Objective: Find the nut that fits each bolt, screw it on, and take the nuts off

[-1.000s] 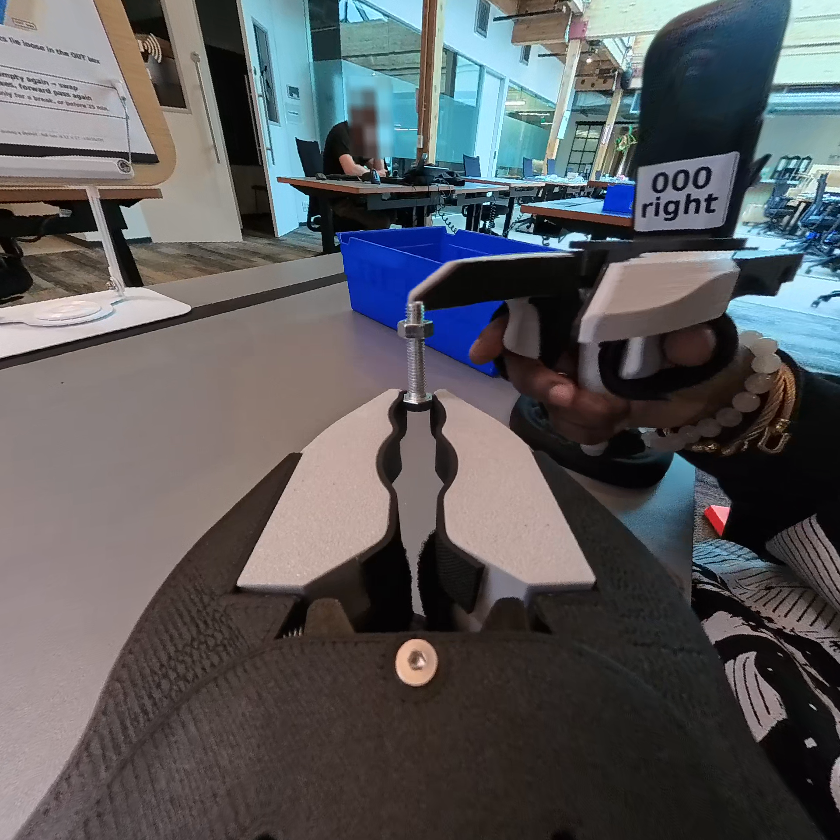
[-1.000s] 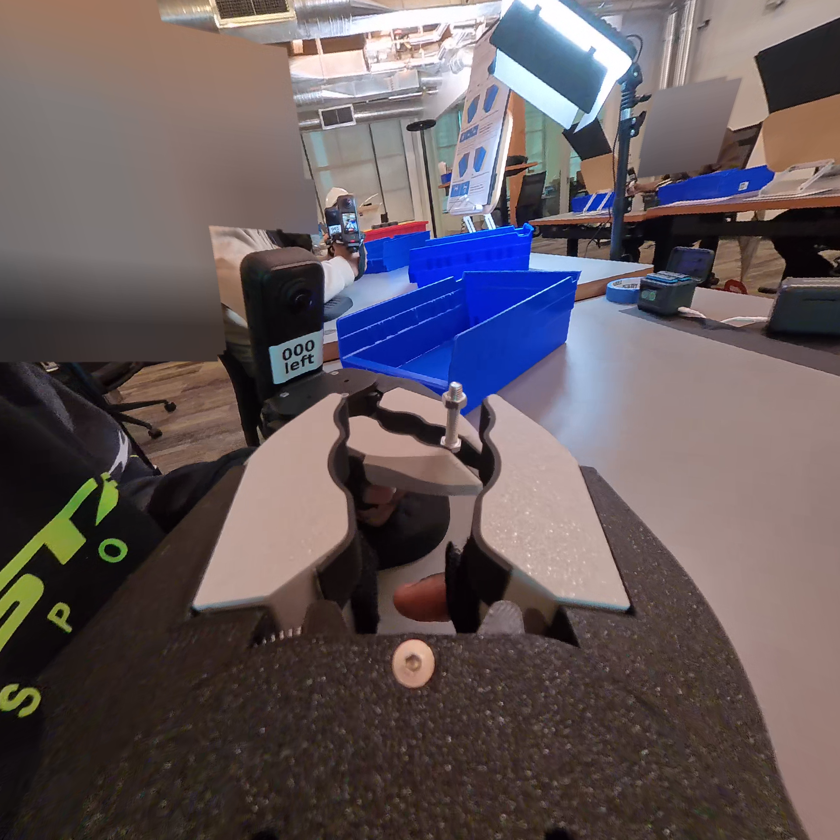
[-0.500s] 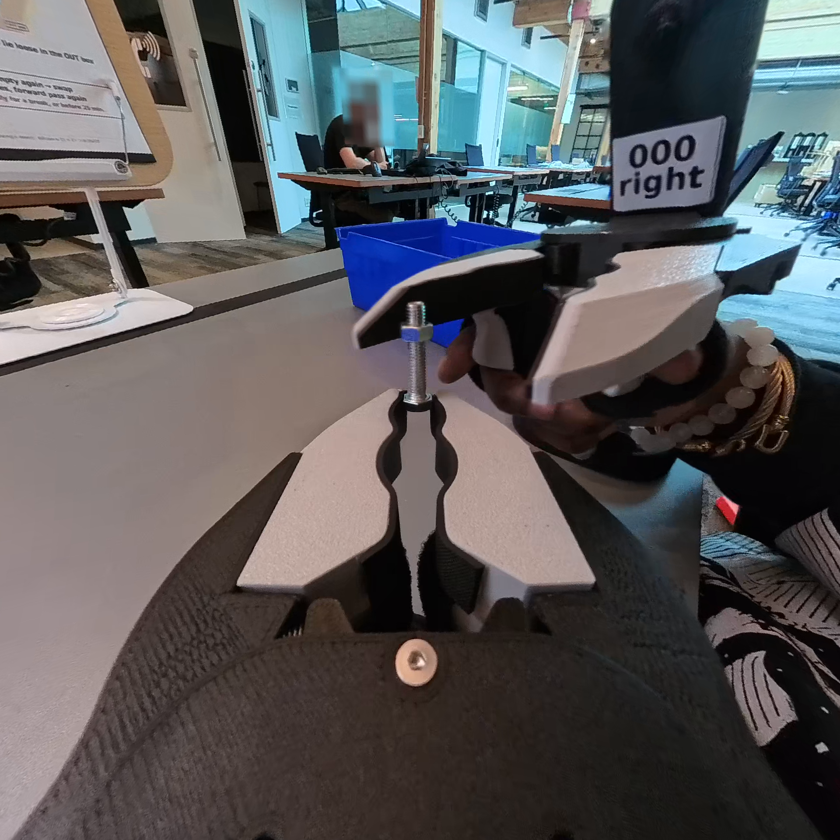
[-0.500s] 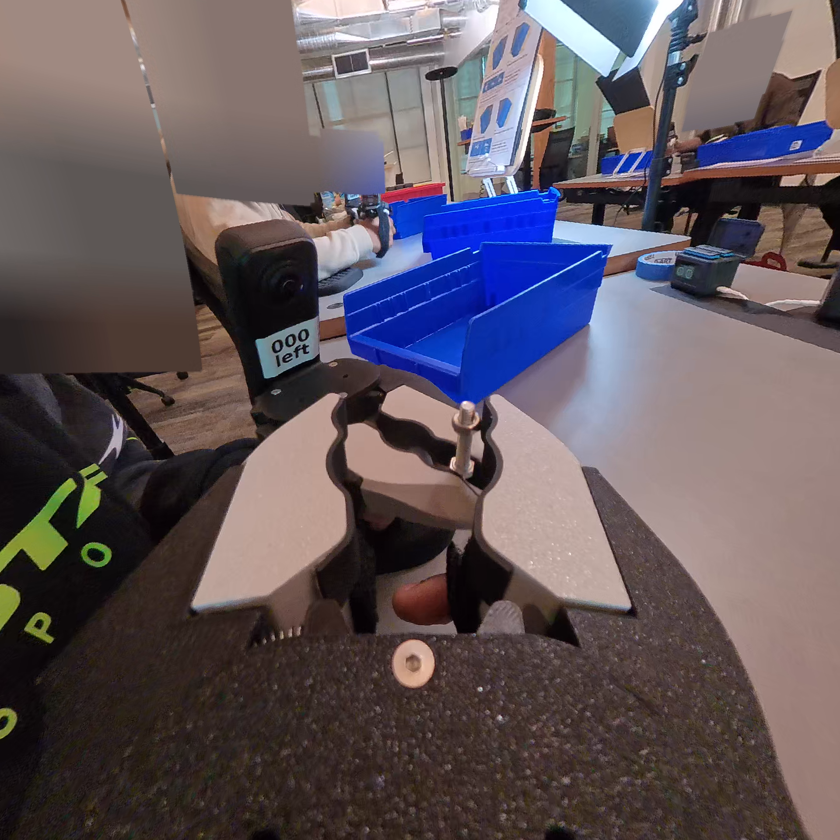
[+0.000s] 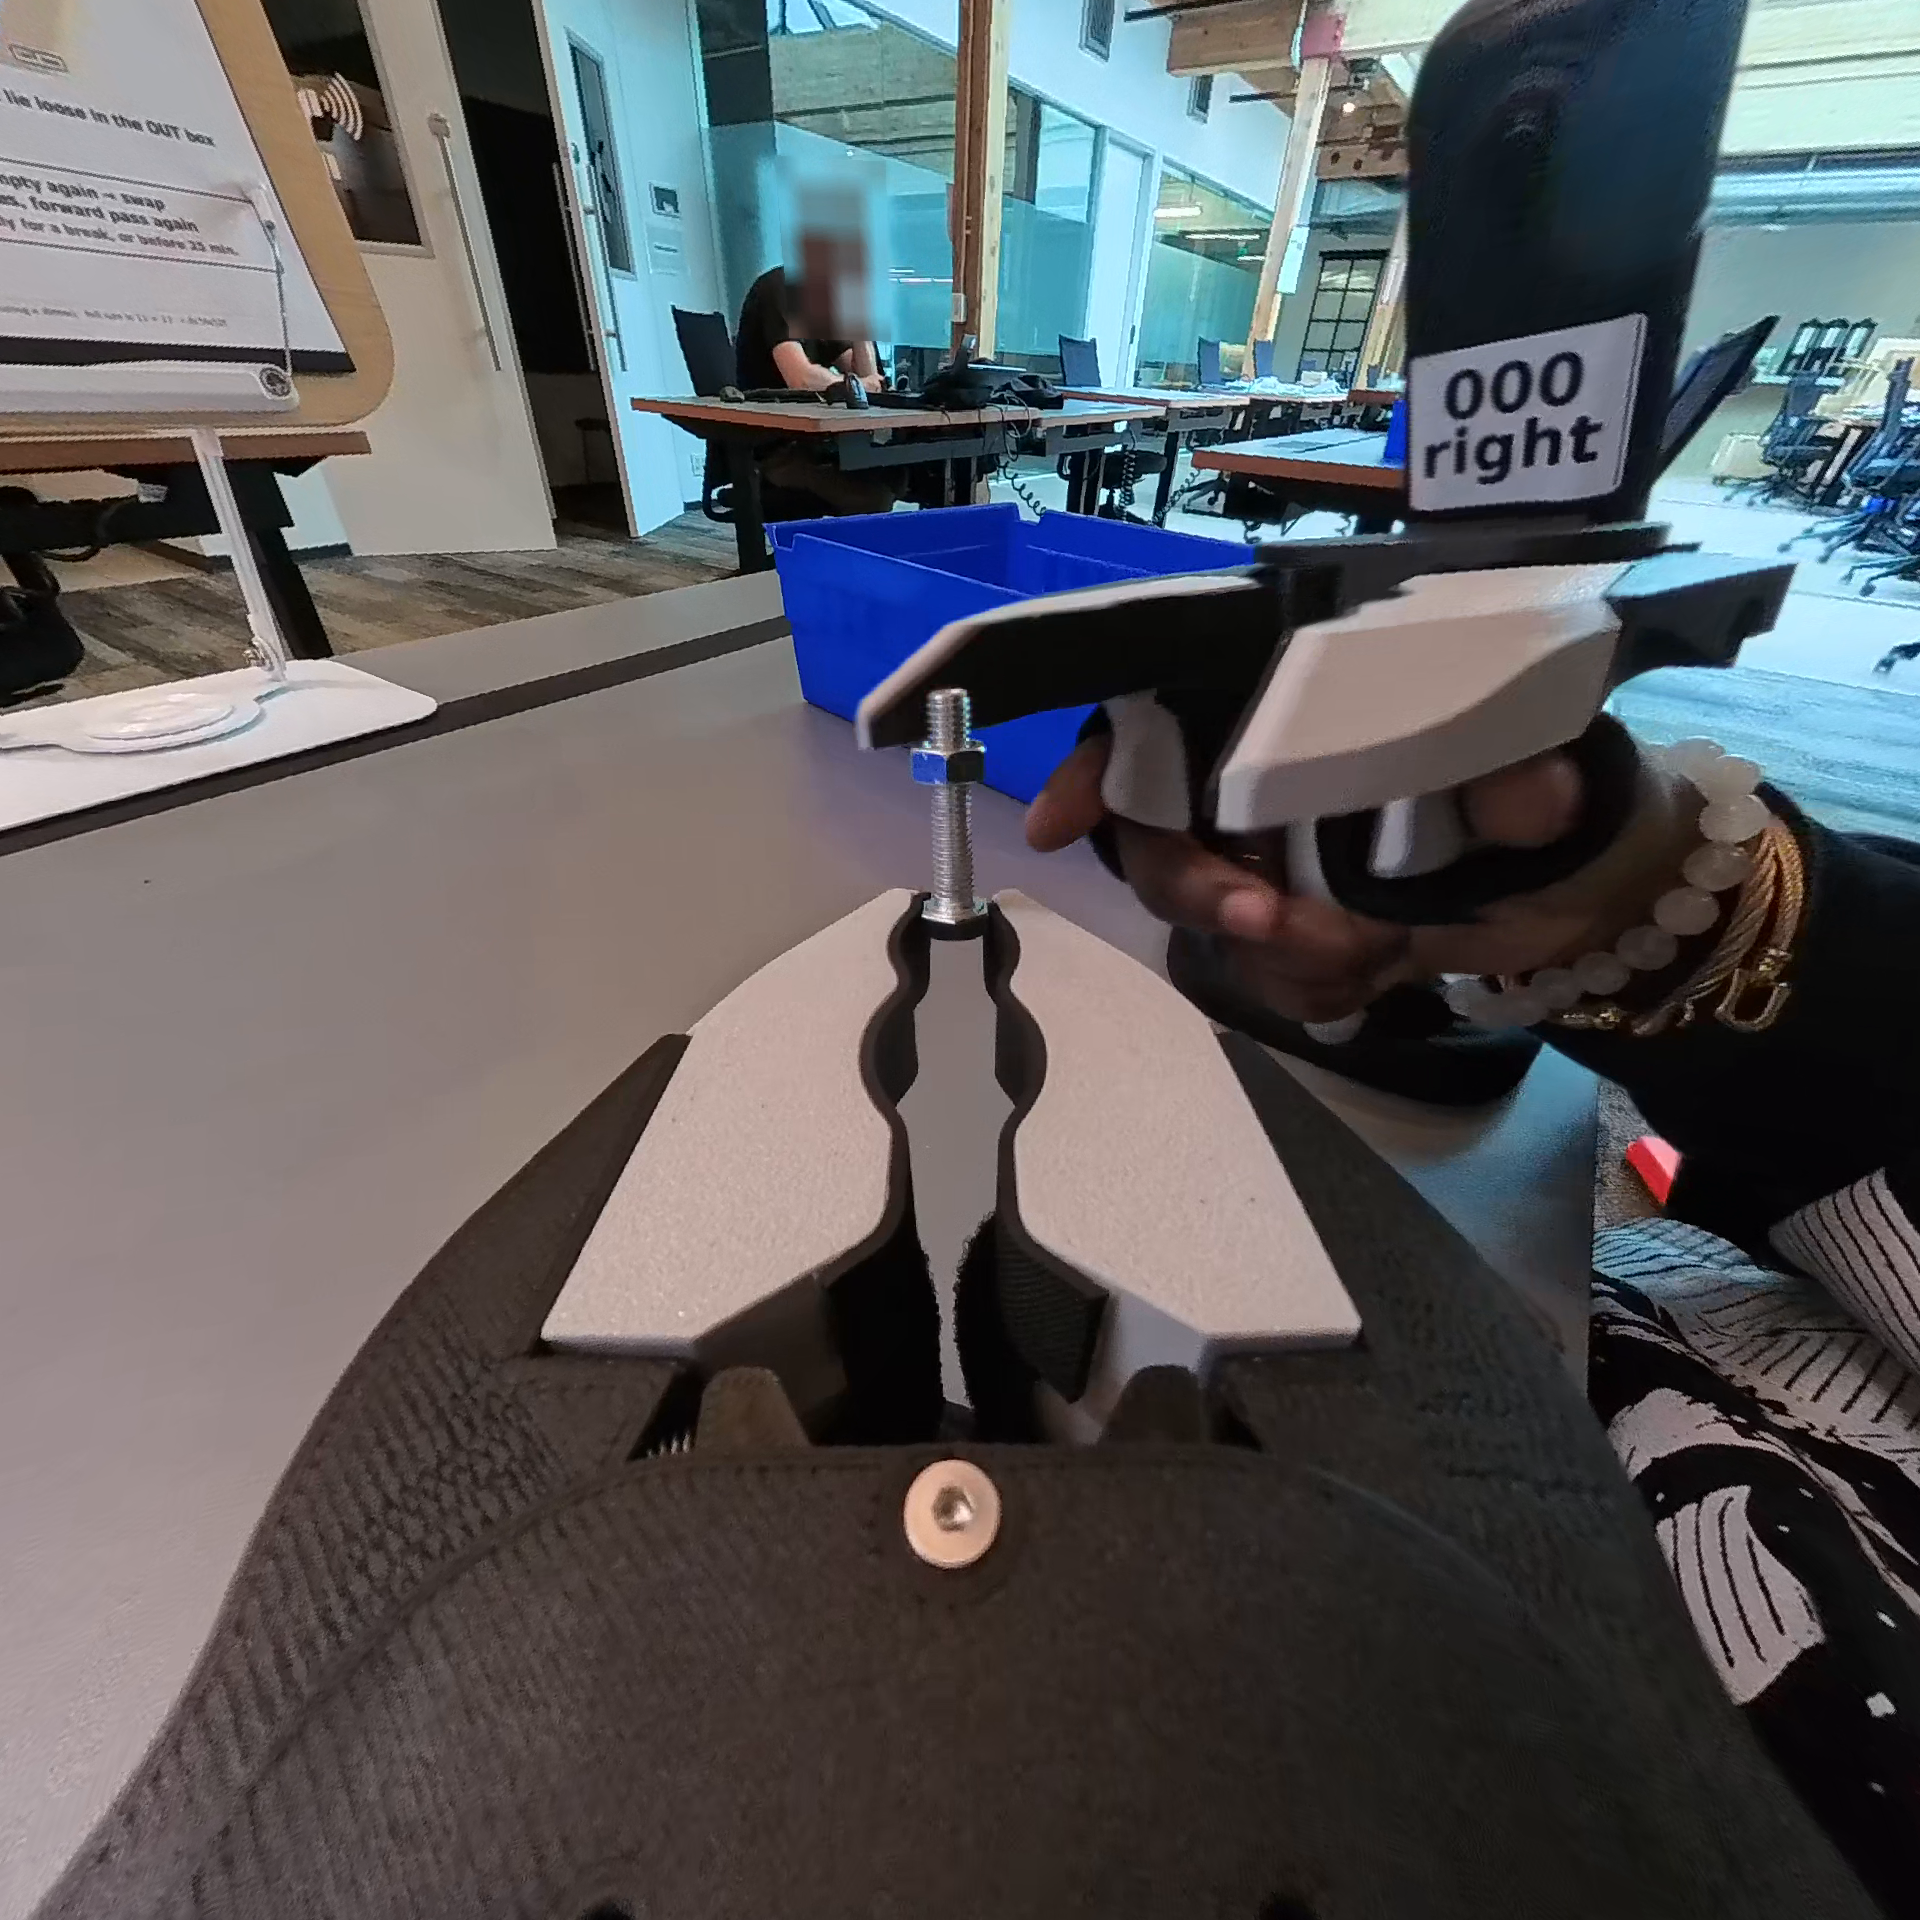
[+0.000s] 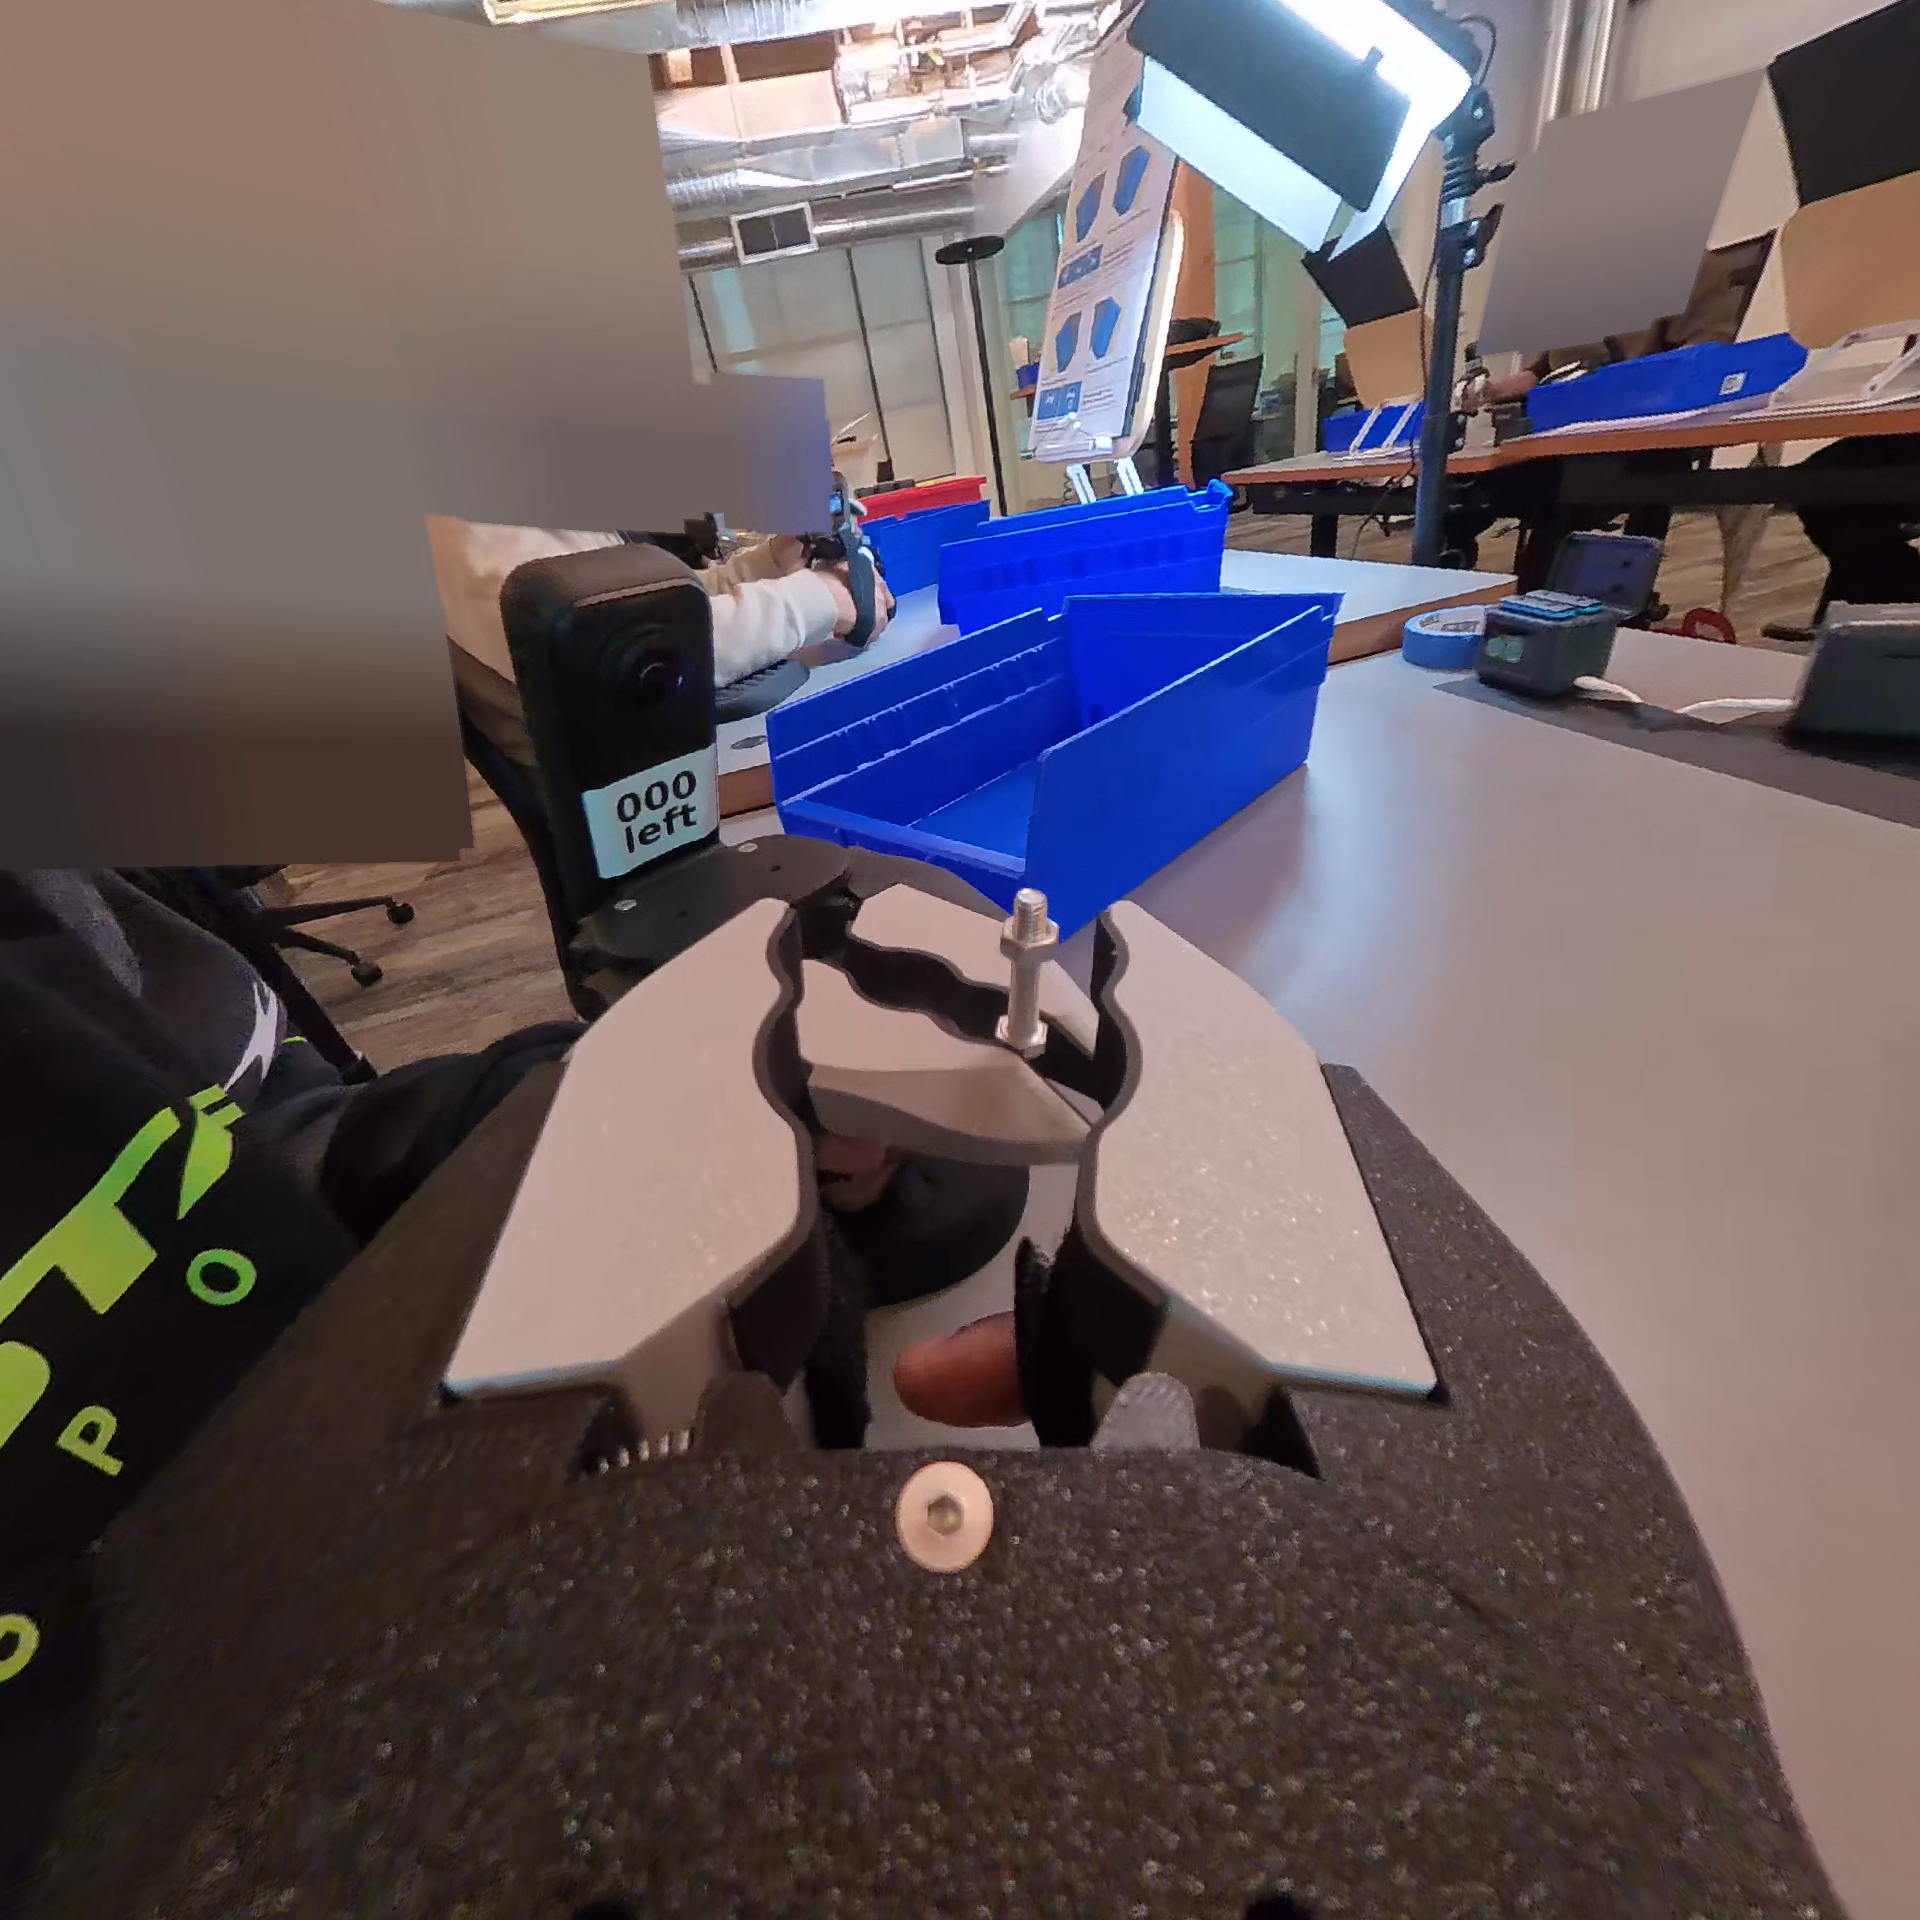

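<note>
- The left hand-held gripper [image 5: 954,914] pinches a silver bolt [image 5: 950,821] by its head, right at its fingertips, so the threaded shaft stands upright above them.
- A hex nut [image 5: 948,767] sits on the shaft near its top end, with a few threads showing above it. By its position, the match for this bolt has been found and the nut is either only just started or almost wound off; which of the two cannot be told.
- The right hand-held gripper [image 6: 1049,951] is spread wide, its fingers on either side of the bolt and nut without pressing on them. One finger [image 5: 1049,665] reaches level with the top of the bolt.
- Left to do, as I judge it: close on the nut and turn it, then deal with any other bolts. No other bolts or loose nuts show.
- A blue bin [image 6: 1049,769] stands on the grey table [image 6: 1558,987] just beyond both hand-held grippers. The part of its inside that shows holds nothing visible; the rest is hidden behind its walls.
- More blue bins [image 6: 1081,556] stand farther off on another table; their contents cannot be seen.
</note>
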`<state>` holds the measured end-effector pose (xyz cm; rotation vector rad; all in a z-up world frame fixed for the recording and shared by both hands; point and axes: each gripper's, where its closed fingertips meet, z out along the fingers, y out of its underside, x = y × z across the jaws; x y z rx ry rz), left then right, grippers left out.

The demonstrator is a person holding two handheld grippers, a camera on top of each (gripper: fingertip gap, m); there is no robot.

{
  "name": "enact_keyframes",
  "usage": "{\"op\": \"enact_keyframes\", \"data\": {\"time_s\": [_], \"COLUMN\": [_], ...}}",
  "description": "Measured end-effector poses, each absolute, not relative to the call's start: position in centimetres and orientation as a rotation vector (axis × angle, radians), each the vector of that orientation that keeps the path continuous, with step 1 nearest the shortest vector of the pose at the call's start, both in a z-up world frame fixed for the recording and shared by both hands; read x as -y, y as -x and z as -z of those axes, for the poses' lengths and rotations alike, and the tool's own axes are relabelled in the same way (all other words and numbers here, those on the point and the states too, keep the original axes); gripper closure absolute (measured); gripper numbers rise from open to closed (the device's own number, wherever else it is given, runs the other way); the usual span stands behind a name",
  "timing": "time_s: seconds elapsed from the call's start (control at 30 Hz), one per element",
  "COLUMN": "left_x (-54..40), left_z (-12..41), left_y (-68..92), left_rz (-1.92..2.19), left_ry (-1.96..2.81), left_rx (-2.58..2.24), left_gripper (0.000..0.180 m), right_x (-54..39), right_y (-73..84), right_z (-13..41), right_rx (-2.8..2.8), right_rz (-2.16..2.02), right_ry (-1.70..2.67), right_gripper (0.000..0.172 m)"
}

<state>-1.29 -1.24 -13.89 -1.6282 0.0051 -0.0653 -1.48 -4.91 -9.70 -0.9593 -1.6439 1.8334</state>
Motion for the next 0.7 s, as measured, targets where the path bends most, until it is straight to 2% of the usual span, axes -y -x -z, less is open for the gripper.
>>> {"op": "enact_keyframes", "data": {"time_s": [0.5,0.63,0.7], "left_x": [1.2,1.3,1.3], "left_z": [13.9,13.8,13.8], "left_y": [1.3,1.4,1.5], "left_rz": [0.064,0.075,0.077], "left_ry": [1.63,1.62,1.62], "left_rx": [-0.006,0.008,0.014], "left_gripper": [0.171,0.171,0.171], "right_x": [6.3,5.4,5.0], "right_y": [2.3,1.2,0.5], "right_z": [10.1,10.1,10.1], "right_rx": [1.708,1.682,1.675], "right_rz": [-1.821,-1.809,-1.809], "right_ry": [0.92,0.936,0.931], "right_gripper": [0.117,0.121,0.129]}}
